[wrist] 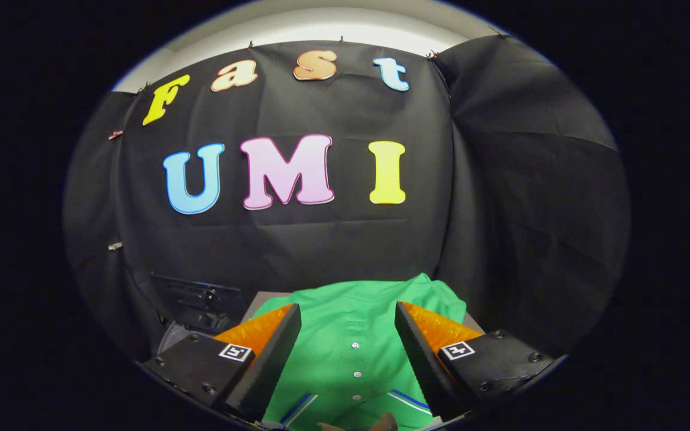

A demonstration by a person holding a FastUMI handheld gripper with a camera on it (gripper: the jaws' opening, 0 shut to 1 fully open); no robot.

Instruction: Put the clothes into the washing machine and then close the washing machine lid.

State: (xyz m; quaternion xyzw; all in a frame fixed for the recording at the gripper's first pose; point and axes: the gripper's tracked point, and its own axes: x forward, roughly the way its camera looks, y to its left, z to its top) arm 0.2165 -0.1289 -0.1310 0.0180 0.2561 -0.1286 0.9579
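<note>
Your gripper (348, 323) hangs wide apart over a green shirt (351, 335), grasping nothing.

Gripper view: your two fingers (273, 353) stand spread, and neither one presses on the cloth, so the tool is released. The green shirt lies flat on a grey surface (258, 302), directly between and below the fingers, and reaches a little beyond their tips. Its row of white buttons (356, 359) runs down the middle of the gap, and its collar with blue and white trim (408, 400) sits nearest to you, at the base of the fingers. Beyond the left finger you have a dark machine (198, 299) set against the booth's black wall (321, 239); whether its lid is up or down cannot be told from here.
</note>
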